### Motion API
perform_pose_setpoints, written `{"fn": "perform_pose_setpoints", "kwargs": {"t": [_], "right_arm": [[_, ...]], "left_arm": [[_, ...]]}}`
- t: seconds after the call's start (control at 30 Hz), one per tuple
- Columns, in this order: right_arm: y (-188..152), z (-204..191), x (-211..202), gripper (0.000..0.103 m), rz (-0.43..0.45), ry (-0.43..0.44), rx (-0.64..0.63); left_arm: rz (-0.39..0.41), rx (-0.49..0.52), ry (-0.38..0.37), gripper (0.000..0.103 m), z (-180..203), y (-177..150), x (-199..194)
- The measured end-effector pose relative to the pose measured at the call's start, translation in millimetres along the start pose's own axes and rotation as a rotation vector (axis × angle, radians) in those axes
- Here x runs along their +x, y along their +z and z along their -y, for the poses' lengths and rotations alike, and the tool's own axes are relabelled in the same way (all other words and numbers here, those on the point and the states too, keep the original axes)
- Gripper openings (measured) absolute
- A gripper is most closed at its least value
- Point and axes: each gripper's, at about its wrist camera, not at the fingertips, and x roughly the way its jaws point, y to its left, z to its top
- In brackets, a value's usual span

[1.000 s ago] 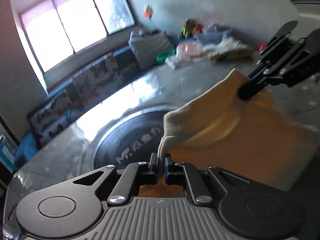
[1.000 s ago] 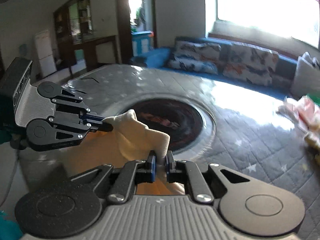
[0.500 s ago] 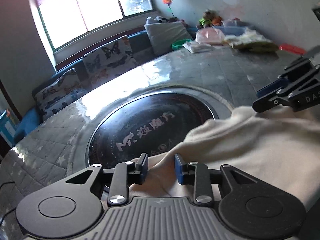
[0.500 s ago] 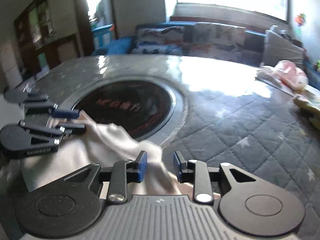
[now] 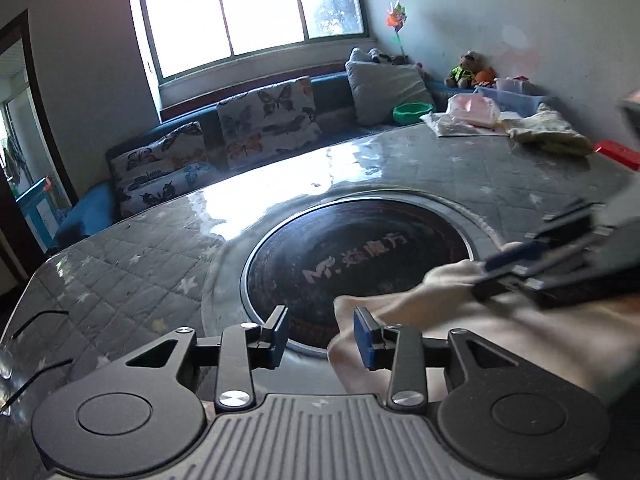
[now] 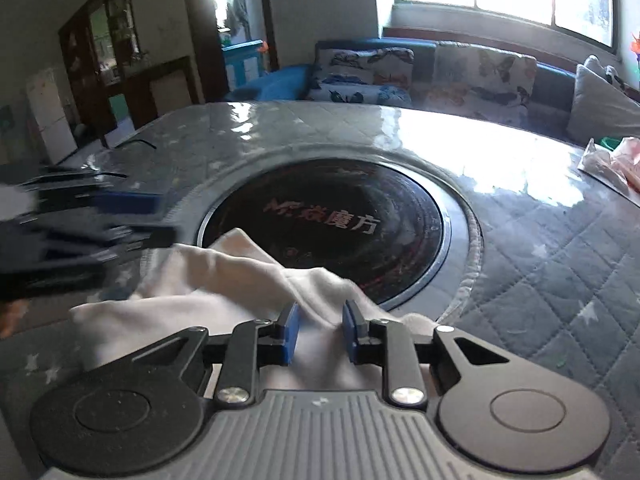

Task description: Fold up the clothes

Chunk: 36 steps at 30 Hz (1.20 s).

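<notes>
A cream cloth [image 5: 500, 332] lies on the round table, its edge over the rim of the black centre plate [image 5: 360, 264]. My left gripper [image 5: 322, 336] is open, with the cloth's corner beside its right pad and nothing between the jaws. My right gripper [image 6: 318, 332] is open just above the cloth [image 6: 200, 292], a fold of it lying between the pads. The right gripper also shows blurred at the right of the left wrist view [image 5: 532, 272]. The left gripper shows blurred at the left of the right wrist view [image 6: 80, 232].
The table has a grey quilted cover [image 6: 560, 264] under clear plastic. Folded clothes and bags [image 5: 472, 116] lie at its far right edge, with a red item [image 5: 616, 152]. A cable [image 5: 36, 320] lies at the left. A sofa with butterfly cushions [image 5: 264, 120] stands behind.
Both grippers held the cloth raised one second ago. They have opened, let it drop onto the table, and drawn back; the left one has shifted left off the cloth.
</notes>
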Motion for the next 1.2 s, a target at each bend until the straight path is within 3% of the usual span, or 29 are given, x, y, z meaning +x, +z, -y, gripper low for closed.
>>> {"fn": "perform_pose_setpoints", "kwargs": {"t": [0.23,0.43,0.73,1.2], "right_arm": [[-3.9,-5.2,-12.4,0.023,0.033,0.002,0.006],[-13.7,-29.8,-34.7,0.023,0.050,0.091,-0.052],[-16.1,-68.5,-10.6,0.025,0.036,0.122,-0.138],[-58.2,-54.2,-73.3,0.024,0.020,0.146,-0.134]], "left_arm": [[-0.026,-0.027,-0.061,0.060,7.7,-22.8,-20.0],[-0.068,-0.075,-0.090,0.060,5.9,-31.5,-12.5],[-0.065,-0.105,0.000,0.060,-1.1,-29.6,-6.7],[-0.080,-0.091,0.031,0.061,-5.2,-26.8,9.4]]}}
